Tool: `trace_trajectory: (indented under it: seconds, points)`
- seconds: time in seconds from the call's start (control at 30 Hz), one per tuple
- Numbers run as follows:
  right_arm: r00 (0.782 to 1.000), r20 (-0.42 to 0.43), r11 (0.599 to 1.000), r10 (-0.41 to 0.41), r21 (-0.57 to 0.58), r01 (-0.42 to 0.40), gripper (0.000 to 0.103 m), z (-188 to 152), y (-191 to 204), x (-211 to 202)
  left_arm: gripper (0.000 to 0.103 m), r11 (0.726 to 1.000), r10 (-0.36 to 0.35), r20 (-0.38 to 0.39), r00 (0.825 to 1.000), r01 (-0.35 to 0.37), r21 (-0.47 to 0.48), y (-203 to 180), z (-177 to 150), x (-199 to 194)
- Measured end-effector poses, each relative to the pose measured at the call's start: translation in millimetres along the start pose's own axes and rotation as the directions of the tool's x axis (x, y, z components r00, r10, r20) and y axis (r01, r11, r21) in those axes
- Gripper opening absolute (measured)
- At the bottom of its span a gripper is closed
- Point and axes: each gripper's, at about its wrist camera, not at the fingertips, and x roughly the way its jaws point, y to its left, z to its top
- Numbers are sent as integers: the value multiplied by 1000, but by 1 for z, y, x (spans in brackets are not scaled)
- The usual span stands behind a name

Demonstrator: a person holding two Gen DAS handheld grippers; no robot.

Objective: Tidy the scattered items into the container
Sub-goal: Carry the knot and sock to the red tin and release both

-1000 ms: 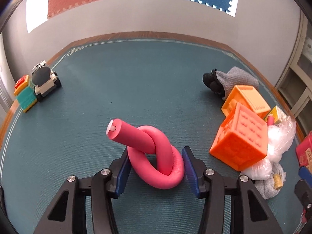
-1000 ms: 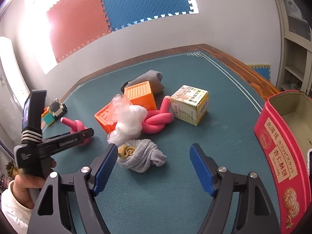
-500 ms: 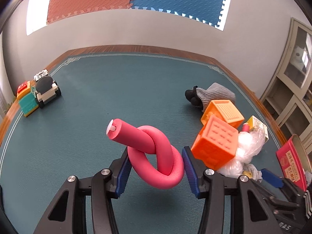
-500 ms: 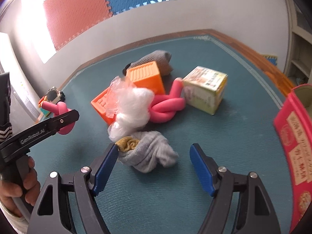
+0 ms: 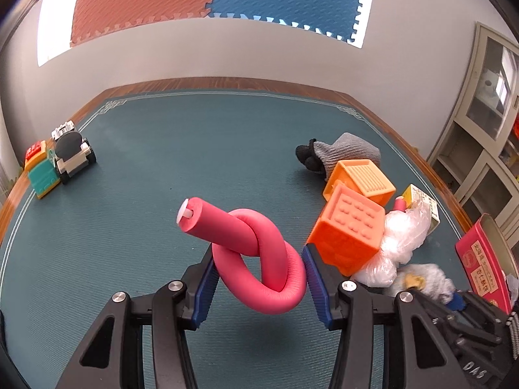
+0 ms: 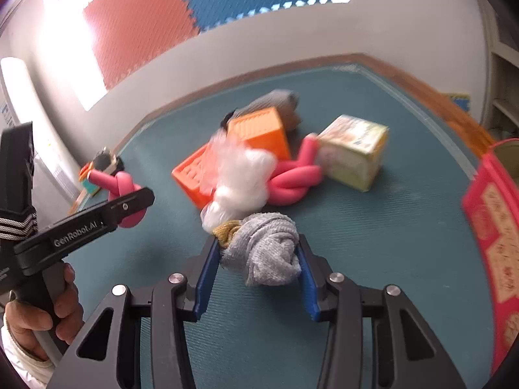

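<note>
Left wrist view: left gripper (image 5: 258,277) closed on a knotted pink foam tube (image 5: 259,253), blue pads pressed to both sides of the loop, tube lifted clear of the green mat (image 5: 194,149); same grip as 1 s ago, but the pile now nearer and lower right, so carried toward the red tin (image 5: 483,262). Beyond: 2 orange cubes (image 5: 348,230), a clear plastic bag (image 5: 395,243), a grey knit bundle (image 5: 347,152), a yellow box (image 5: 421,201); toy car and blocks (image 5: 65,159) well apart at far left. Right wrist view: right gripper (image 6: 258,261) narrowed onto a rolled grey sock (image 6: 269,249), pads touching both sides, sock apparently on the mat; wide open around nothing 0.5 s ago, so a 2nd grasp just made. Behind the sock: bag, cubes, a second pink tube (image 6: 292,178), yellow box. Tin at right edge, open, well apart from the sock. Judgement: 2 items in hand at once, none yet in the tin; next, lift and carry both rightward.
</note>
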Motion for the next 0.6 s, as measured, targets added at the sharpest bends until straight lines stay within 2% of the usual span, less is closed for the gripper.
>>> trace_trajectory:
  seconds: [0.33,0.6]
  points:
    - [983,140,992,-119,51,113,49,-7,-24,-69,53,999,-21,19,1000,20,40,-26,-2,-8]
    - [946,236,973,-222,112,201,49,-12,-62,-126,53,991,-92,25,995,89,100,-75,-4,-20]
